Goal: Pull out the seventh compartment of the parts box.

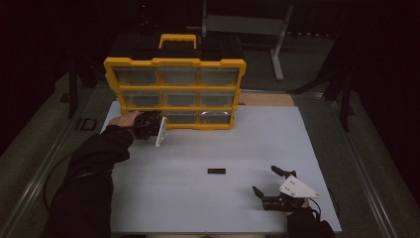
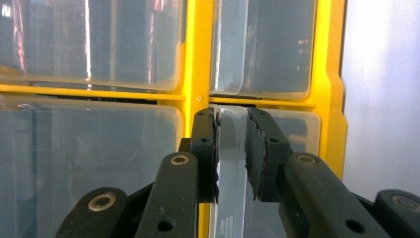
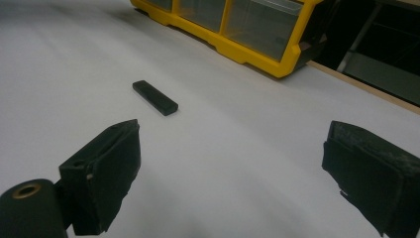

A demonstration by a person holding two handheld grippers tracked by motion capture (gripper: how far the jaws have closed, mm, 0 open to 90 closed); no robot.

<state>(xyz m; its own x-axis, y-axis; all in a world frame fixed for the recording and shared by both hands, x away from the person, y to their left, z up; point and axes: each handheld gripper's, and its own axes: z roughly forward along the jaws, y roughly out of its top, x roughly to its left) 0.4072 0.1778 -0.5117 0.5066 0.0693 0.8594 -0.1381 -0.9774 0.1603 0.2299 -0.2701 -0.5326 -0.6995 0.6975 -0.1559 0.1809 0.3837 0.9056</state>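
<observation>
A yellow organizer (image 1: 174,62) with clear drawers stands upright at the back of the white tabletop (image 1: 257,144). My left gripper (image 1: 154,123) is pressed up to its bottom-left drawer. In the left gripper view that gripper (image 2: 231,126) is shut on the drawer's clear handle (image 2: 231,163), beside the yellow frame (image 2: 198,49). A small black bar (image 1: 216,171) lies flat mid-table. My right gripper (image 1: 265,179) rests near the front right with its jaws wide open and nothing between them. From the right gripper view the bar (image 3: 154,97) lies ahead and to the left of the right gripper (image 3: 233,136).
The organizer's yellow carry handle (image 1: 177,37) rises behind its top edge. A metal stand (image 1: 278,44) is on the dark floor beyond the table. The organizer's lower corner (image 3: 277,64) sits near the table's far edge in the right gripper view.
</observation>
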